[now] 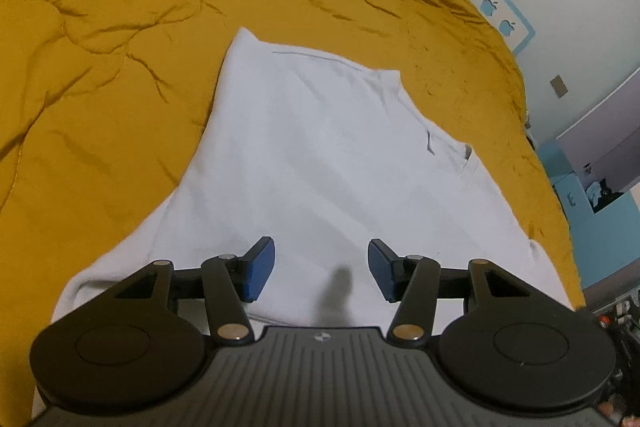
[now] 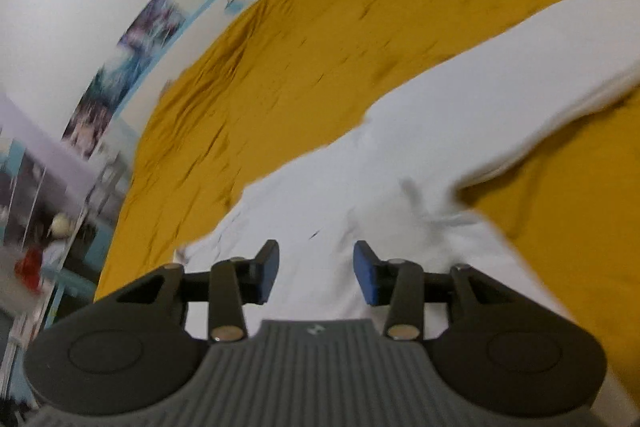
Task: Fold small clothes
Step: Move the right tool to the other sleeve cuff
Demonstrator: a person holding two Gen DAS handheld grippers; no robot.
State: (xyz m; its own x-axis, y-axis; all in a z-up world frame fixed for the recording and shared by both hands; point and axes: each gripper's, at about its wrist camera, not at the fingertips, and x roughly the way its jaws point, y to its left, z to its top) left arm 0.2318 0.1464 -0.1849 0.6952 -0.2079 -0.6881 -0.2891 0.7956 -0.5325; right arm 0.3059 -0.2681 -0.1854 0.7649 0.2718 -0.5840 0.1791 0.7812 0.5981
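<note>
The soft, light white cotton shirt (image 1: 320, 155) on the mustard-yellow bed cover (image 1: 100, 27) will likely drape limply; pinch its lower-frame hem. Left gripper (image 1: 321, 270) and right gripper (image 2: 316, 271) gape empty.

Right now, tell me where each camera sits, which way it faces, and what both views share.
Left wrist: on the left gripper, angled down at the white garment on the mustard bedspread; its open blue-padded fingers show.
Right wrist: on the right gripper, angled down across the garment toward the wall; blurred; its fingers show, nothing between them.
Shared: garment, bedspread, wall.
</note>
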